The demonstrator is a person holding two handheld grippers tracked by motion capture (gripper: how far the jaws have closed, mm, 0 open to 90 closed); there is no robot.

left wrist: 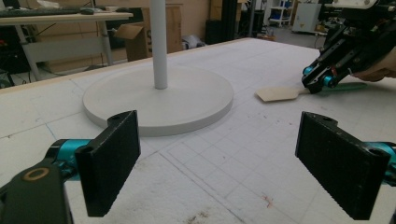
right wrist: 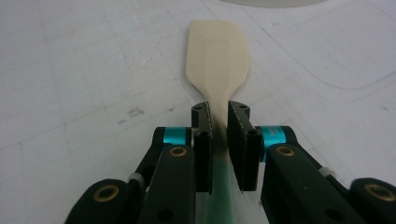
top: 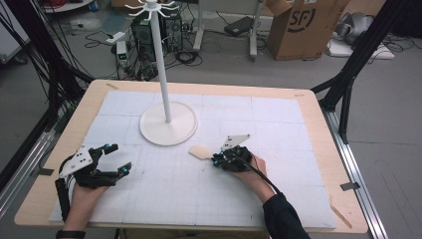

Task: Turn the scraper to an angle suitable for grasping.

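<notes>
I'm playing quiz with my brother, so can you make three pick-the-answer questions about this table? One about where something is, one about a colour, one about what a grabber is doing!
1. Where does the white stand sit?
A. on the far middle of the mat
B. on the floor
C. at the table's near right corner

2. What colour is the spatula handle?
A. red
B. green
C. black

3. How is the left gripper?
A. shut on the spatula
B. shut on the stand's pole
C. open, holding nothing

Answers:
1 A: its round base rests on the mat, beyond both grippers.
2 B: green shows between the right gripper's jaws.
3 C: its jaws stand wide apart over bare mat.
</notes>
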